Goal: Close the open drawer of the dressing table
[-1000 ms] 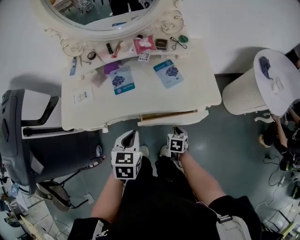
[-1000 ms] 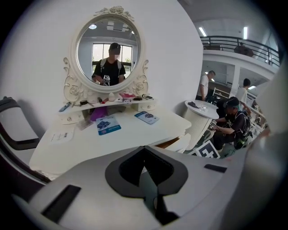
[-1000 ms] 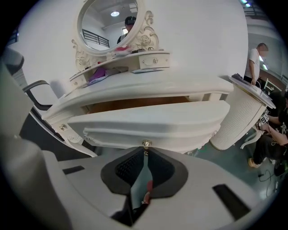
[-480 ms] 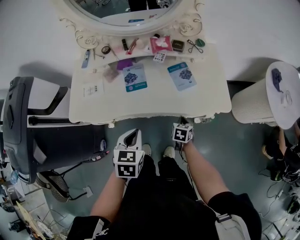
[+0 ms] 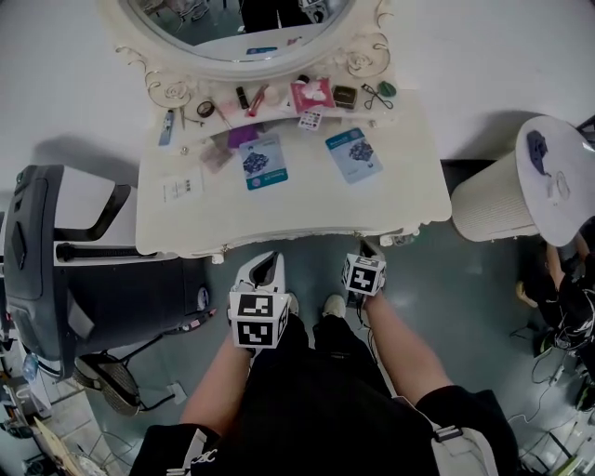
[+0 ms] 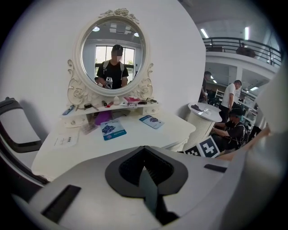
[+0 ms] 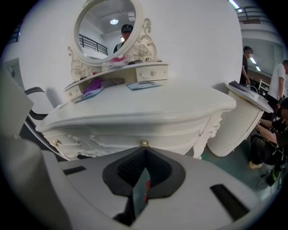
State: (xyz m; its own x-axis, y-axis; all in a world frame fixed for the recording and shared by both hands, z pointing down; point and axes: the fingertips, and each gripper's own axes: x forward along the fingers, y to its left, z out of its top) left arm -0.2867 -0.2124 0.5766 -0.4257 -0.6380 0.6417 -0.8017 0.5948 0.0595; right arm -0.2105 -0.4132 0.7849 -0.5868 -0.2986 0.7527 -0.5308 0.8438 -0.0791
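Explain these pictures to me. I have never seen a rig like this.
No robot: a person stands at a white dressing table, a two-jaw tool in each hand. The top-down picture comes from a camera on the person's head; the other two from cameras riding on each tool, looking along its jaws. The left gripper and right gripper are both shut, holding nothing. The right one points at a brass knob on the drawer front, which looks pushed in. On top lie blue packets, a paper sheet and cosmetics below the mirror.
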